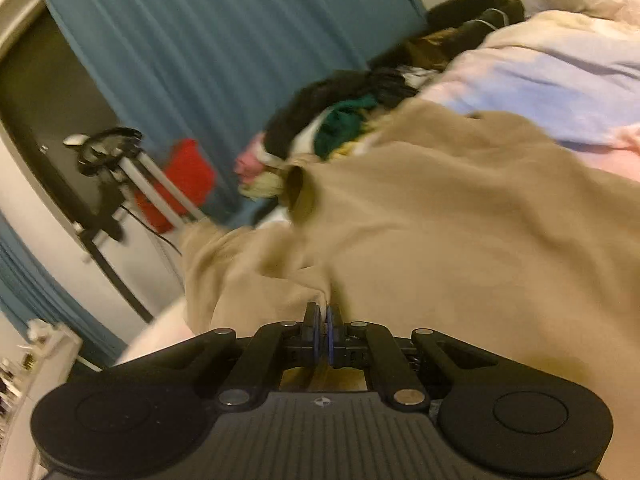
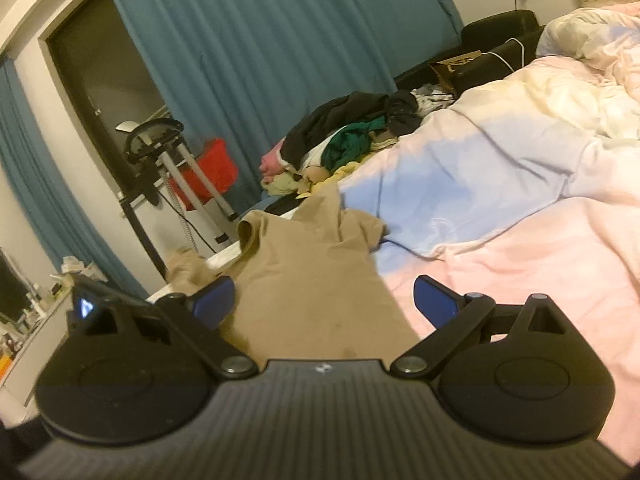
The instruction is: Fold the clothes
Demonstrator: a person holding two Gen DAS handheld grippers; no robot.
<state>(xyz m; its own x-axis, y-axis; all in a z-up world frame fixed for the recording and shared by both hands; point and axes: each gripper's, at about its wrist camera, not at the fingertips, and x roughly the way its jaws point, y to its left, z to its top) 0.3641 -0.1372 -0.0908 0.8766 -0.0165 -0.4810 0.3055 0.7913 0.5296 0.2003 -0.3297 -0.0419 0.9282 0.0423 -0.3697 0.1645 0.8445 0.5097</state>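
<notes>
A bed under a pastel pink and blue duvet (image 2: pixel 500 184) fills most of both views, with a blue curtain (image 2: pixel 256 40) hanging behind it. A heap of mixed clothes (image 2: pixel 344 136) sits at the bed's far edge. The tan shirt (image 1: pixel 440 240) lies spread across the duvet, one sleeve trailing toward the edge. The left gripper (image 1: pixel 324 326) is clenched on a pinch of the shirt's fabric. The right gripper (image 2: pixel 324 300) is spread wide, the shirt passing between its fingers, seemingly untouched, though blur hinders judgement.
</notes>
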